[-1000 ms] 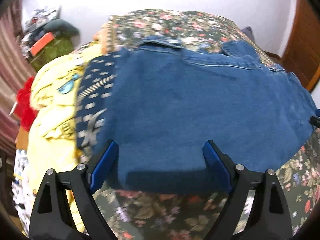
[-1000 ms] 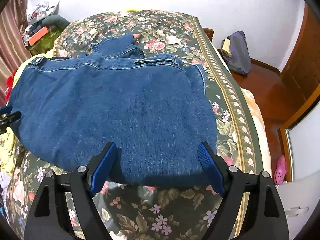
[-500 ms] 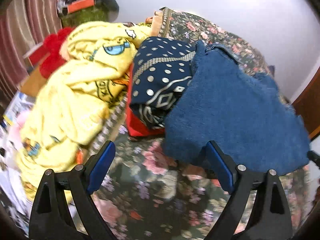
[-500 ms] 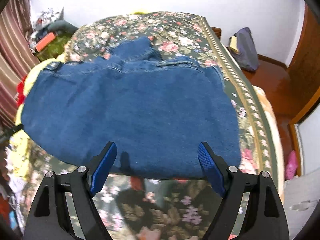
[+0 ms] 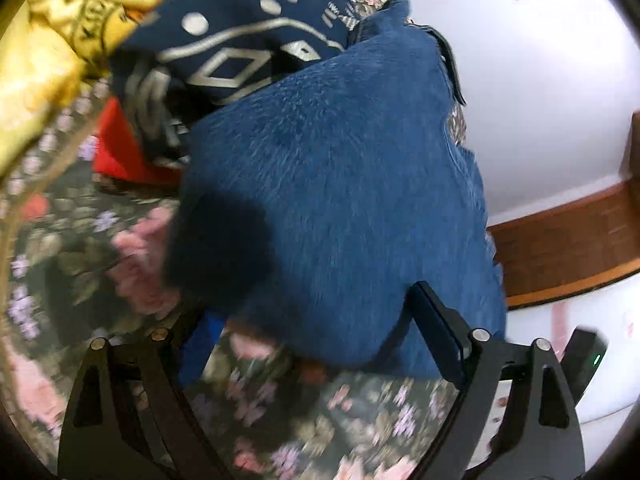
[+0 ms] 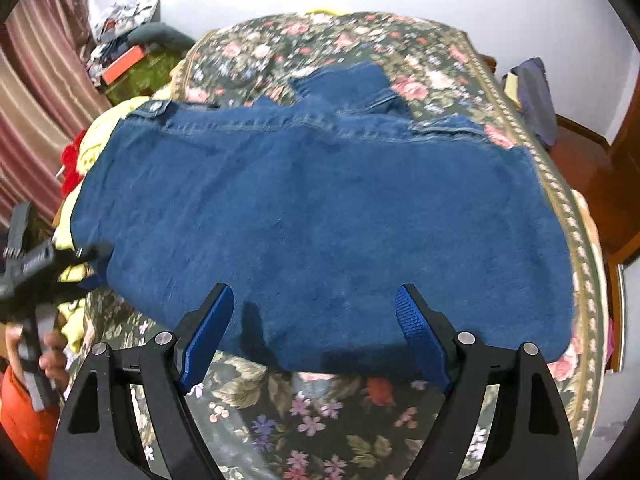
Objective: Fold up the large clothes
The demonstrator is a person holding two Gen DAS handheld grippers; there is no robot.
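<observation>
A large blue denim garment [image 6: 320, 208] lies spread flat across the floral bedspread [image 6: 320, 408]. My right gripper [image 6: 314, 296] hovers open over its near hem, nothing between the fingers. In the right wrist view my left gripper [image 6: 94, 264], held by a hand [image 6: 52, 356], sits at the garment's left edge. In the left wrist view the denim garment [image 5: 340, 184] fills the middle, blurred. Its near edge lies between the fingers of my left gripper [image 5: 316, 312], whose jaws are closing. The pads do not visibly press the cloth.
A yellow garment [image 5: 44, 60], a navy patterned cloth [image 5: 240, 36] and a red item [image 5: 120, 152] are piled left of the denim. A bag [image 6: 532, 96] sits on the wooden floor to the right. Clutter [image 6: 128, 56] and a striped curtain [image 6: 32, 100] stand at the far left.
My left gripper has rolled and dropped from above the garment to its left edge, which now lies between its fingers. My right gripper has shifted sideways along the near hem, still open.
</observation>
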